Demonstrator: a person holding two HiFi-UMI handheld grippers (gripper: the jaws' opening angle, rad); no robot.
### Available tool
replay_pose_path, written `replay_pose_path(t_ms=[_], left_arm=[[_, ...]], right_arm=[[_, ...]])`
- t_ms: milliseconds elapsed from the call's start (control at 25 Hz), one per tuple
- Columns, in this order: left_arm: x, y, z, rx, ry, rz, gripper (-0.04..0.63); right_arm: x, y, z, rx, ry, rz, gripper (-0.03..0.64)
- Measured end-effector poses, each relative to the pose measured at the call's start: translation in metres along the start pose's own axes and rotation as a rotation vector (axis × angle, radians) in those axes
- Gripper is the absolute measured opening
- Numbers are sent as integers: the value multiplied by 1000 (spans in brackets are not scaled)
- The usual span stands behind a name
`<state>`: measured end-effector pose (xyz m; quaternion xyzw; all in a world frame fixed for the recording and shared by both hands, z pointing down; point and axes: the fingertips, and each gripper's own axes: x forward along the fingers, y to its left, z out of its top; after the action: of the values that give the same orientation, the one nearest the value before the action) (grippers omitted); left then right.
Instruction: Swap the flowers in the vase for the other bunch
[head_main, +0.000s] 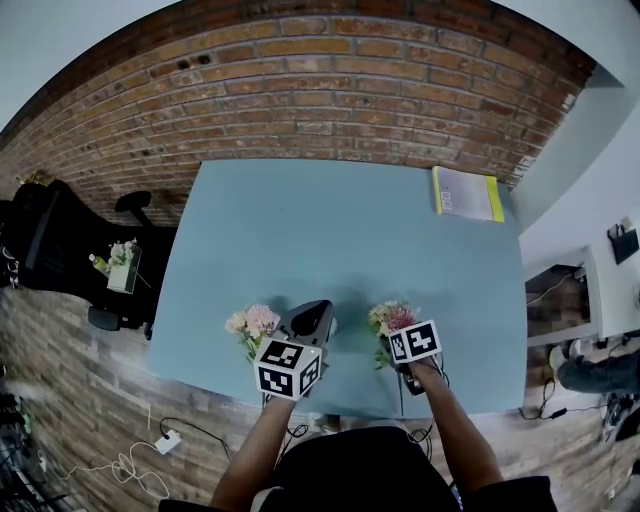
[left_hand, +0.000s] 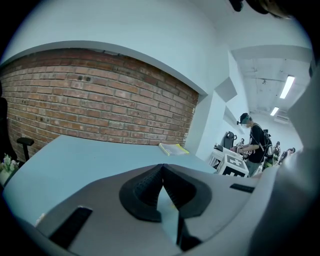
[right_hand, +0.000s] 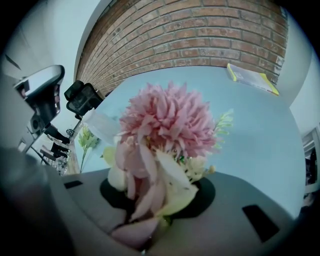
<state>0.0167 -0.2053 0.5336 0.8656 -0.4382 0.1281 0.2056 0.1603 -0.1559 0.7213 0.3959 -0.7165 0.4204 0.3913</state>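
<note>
A red-brick wall (head_main: 330, 70) backs the pale blue tabletop (head_main: 350, 230). A thin yellow-edged booklet (head_main: 467, 193) lies at the tabletop's 1 o'clock corner. Off the tabletop at 9 o'clock stands a black office chair (head_main: 45, 240).

Your right tongs (right_hand: 159, 197) are clamped on the bunch of artificial flowers with a large pink bloom and cream petals (right_hand: 167, 122). The lower petals and stems are caught between the dark pads, and the bloom fills most of the right gripper view. From the head view this bunch sits over the near part of the tabletop at about 5 o'clock, at 11 o'clock of the marker cube (head_main: 415, 342) on those tongs.

Your left tongs (left_hand: 162, 167) are closed, the ribbed pads meeting at their tips, with nothing I can make out between them (only tabletop shows through the gap behind the tips). They point across the tabletop toward the wall.

The second bunch of pale pink and white flowers (head_main: 253, 322) is just beside your left tongs at their 9 o'clock, near the tabletop's near edge; whether it lies or stands I cannot tell.

A pale translucent shape (right_hand: 102, 125) shows at 9 o'clock of the held bloom; I cannot tell what it is.
</note>
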Motion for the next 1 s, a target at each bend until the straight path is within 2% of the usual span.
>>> replay_pose_path(t_ms=[240, 1000], left_arm=[[-17, 4, 2, -7, -23, 27, 9], [-72, 25, -2, -19, -70, 115, 9]], right_arm=[[-13, 18, 22, -44, -61, 11, 164], [-82, 101, 133, -187, -337, 65, 164]])
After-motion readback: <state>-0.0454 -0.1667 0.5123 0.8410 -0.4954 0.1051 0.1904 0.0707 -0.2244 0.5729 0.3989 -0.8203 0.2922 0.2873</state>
